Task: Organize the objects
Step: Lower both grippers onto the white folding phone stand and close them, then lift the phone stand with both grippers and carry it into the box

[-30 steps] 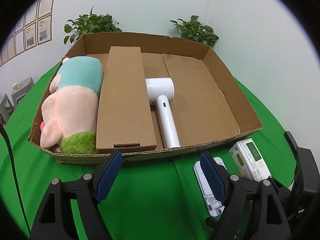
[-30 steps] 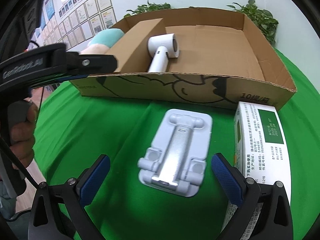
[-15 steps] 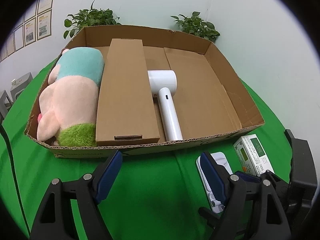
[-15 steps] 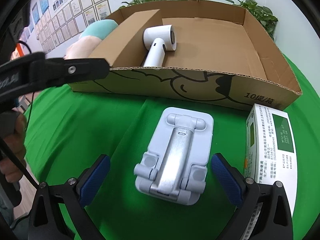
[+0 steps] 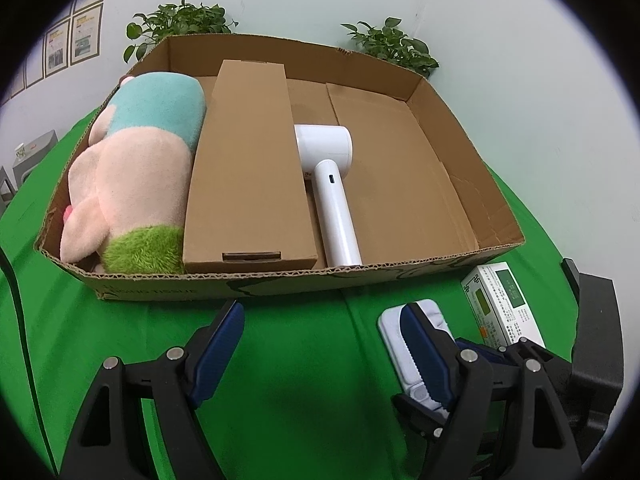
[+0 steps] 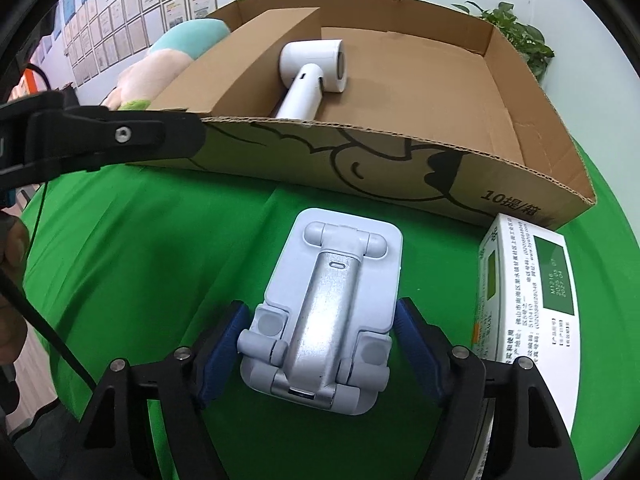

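Here the right hand-held gripper [image 6: 320, 336], jaws just closing, straddles the folded stand [image 6: 328, 312], barely touching.

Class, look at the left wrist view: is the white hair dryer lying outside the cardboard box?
No. The white hair dryer lies inside the cardboard box, beside the long brown carton.

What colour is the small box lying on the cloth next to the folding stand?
The small box is white with green panels, clearest in the right wrist view.
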`<control>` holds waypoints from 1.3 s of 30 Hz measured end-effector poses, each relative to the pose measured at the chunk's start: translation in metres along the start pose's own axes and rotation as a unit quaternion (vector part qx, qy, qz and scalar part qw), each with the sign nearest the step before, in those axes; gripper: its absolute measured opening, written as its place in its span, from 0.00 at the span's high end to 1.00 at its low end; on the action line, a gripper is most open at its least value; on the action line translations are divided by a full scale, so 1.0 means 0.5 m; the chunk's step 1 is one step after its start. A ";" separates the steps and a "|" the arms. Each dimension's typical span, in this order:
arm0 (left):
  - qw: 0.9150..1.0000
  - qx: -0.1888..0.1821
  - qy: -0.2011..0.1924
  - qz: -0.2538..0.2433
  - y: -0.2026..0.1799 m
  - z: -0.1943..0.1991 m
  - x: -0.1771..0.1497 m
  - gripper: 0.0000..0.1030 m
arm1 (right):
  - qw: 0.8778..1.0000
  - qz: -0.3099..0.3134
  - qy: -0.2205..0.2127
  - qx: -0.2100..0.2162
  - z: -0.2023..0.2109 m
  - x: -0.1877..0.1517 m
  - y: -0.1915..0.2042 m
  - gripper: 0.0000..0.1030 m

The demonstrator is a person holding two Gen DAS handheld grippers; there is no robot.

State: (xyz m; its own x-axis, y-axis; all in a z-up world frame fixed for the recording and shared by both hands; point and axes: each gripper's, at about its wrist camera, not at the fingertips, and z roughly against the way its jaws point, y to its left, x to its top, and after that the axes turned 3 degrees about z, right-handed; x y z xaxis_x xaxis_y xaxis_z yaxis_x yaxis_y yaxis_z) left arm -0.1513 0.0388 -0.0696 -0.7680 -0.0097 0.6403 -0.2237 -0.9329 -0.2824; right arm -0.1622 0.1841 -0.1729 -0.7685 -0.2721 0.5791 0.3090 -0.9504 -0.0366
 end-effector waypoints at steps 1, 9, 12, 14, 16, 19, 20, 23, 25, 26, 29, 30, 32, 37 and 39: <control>1.000 -0.004 0.003 0.003 0.001 -0.001 -0.001 0.22 | 1.000 0.001 0.000 0.007 0.002 -0.001 0.004 0.30; 0.995 -0.076 0.053 0.041 0.020 -0.014 -0.045 0.22 | 0.999 -0.004 -0.001 0.051 0.025 -0.021 0.021 0.33; 0.990 -0.102 0.080 0.051 0.017 -0.027 -0.066 0.22 | 0.997 -0.017 -0.004 0.075 0.033 -0.034 0.018 0.33; 0.987 -0.119 0.090 0.056 0.011 -0.033 -0.080 0.23 | 0.995 -0.025 -0.005 0.093 0.039 -0.038 0.016 0.33; 0.984 -0.132 0.098 0.064 0.008 -0.037 -0.089 0.24 | 0.993 -0.036 -0.006 0.112 0.043 -0.042 0.011 0.33; 0.979 -0.156 0.107 0.080 0.005 -0.043 -0.101 0.25 | 0.988 -0.057 -0.009 0.142 0.048 -0.047 -0.003 0.34; 0.978 -0.160 0.109 0.082 0.004 -0.044 -0.102 0.30 | 0.985 -0.068 -0.010 0.157 0.050 -0.050 -0.009 0.34; 0.973 -0.176 0.121 0.086 -0.004 -0.050 -0.110 0.47 | 0.978 -0.091 -0.012 0.188 0.050 -0.056 -0.028 0.34; 0.971 -0.188 0.121 0.090 -0.007 -0.050 -0.114 0.54 | 0.974 -0.099 -0.013 0.203 0.049 -0.056 -0.034 0.34; 0.969 -0.194 0.121 0.093 -0.008 -0.049 -0.116 0.59 | 0.973 -0.100 -0.014 0.206 0.053 -0.060 -0.033 0.34; 0.969 -0.194 0.118 0.096 -0.014 -0.045 -0.119 0.61 | 0.972 -0.099 -0.016 0.213 0.053 -0.061 -0.031 0.34; 0.968 -0.197 0.118 0.097 -0.017 -0.044 -0.118 0.63 | 0.971 -0.100 -0.017 0.215 0.054 -0.062 -0.031 0.34; 0.966 -0.207 0.119 0.096 -0.024 -0.040 -0.118 0.69 | 0.971 -0.100 -0.018 0.218 0.053 -0.064 -0.036 0.35; 0.968 -0.215 0.105 0.079 -0.054 -0.020 -0.106 0.78 | 0.970 -0.101 -0.029 0.221 0.062 -0.063 -0.034 0.36; 0.970 -0.211 0.097 0.067 -0.068 -0.010 -0.099 0.78 | 0.970 -0.101 -0.042 0.218 0.074 -0.059 -0.037 0.37</control>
State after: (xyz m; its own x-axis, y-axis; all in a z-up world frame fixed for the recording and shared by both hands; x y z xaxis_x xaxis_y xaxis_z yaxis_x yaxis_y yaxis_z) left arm -0.1089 0.0726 -0.0953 -0.8963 -0.0155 0.4431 -0.3080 -0.6972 -0.6474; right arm -0.1246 0.2154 -0.1589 -0.7957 -0.0557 0.6031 0.3778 -0.8239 0.4224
